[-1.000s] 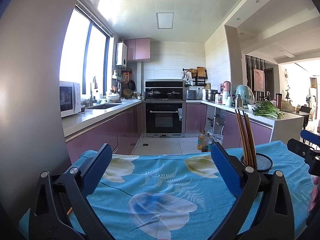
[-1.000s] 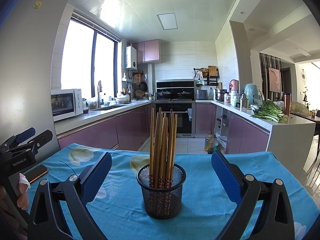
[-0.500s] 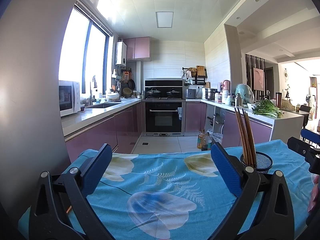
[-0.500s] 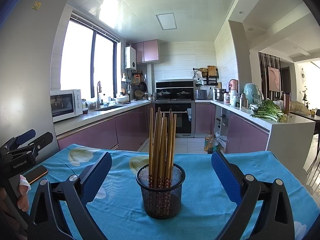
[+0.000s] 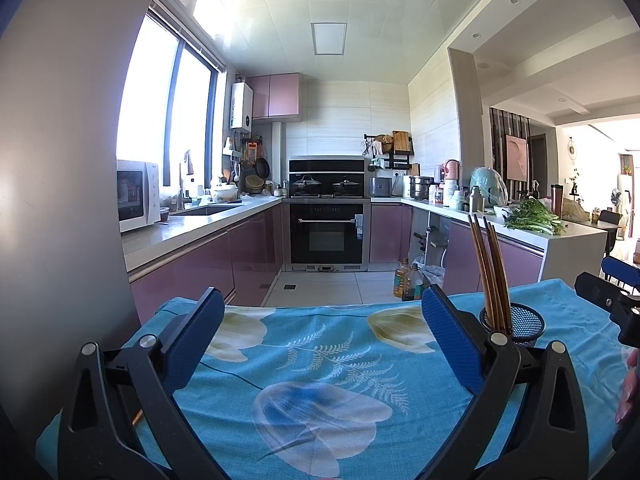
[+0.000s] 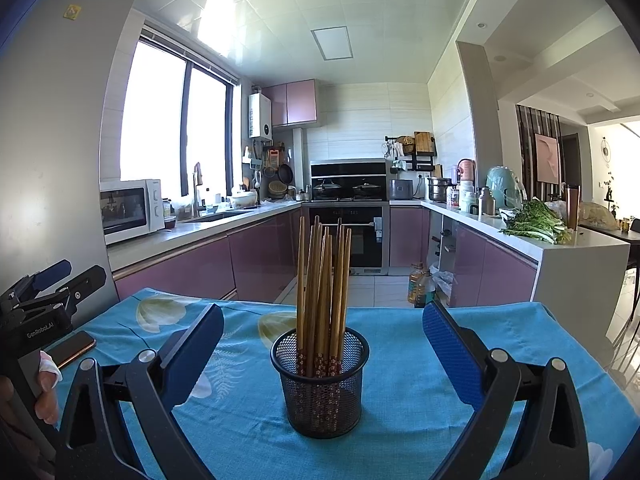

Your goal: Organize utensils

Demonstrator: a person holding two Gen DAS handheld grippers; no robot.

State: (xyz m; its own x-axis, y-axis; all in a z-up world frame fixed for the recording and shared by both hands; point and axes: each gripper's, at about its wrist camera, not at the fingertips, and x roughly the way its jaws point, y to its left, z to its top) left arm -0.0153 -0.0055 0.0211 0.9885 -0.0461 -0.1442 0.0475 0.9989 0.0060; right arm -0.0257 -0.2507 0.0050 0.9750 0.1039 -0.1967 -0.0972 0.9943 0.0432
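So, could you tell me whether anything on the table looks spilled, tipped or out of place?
Nothing stands out. The mesh holder stands upright on the blue cloth with the chopsticks bundled inside it. A phone lies flat near the cloth's left edge. Both grippers are open and empty.

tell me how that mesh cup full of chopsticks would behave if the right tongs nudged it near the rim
The mesh cup is open wire, so probably light. The chopsticks stand well above its rim and likely raise its balance point, so a high push may tip it rather than slide it. The tablecloth might bunch and drag under its base. The right tongs are open around it; a low push looks safer.
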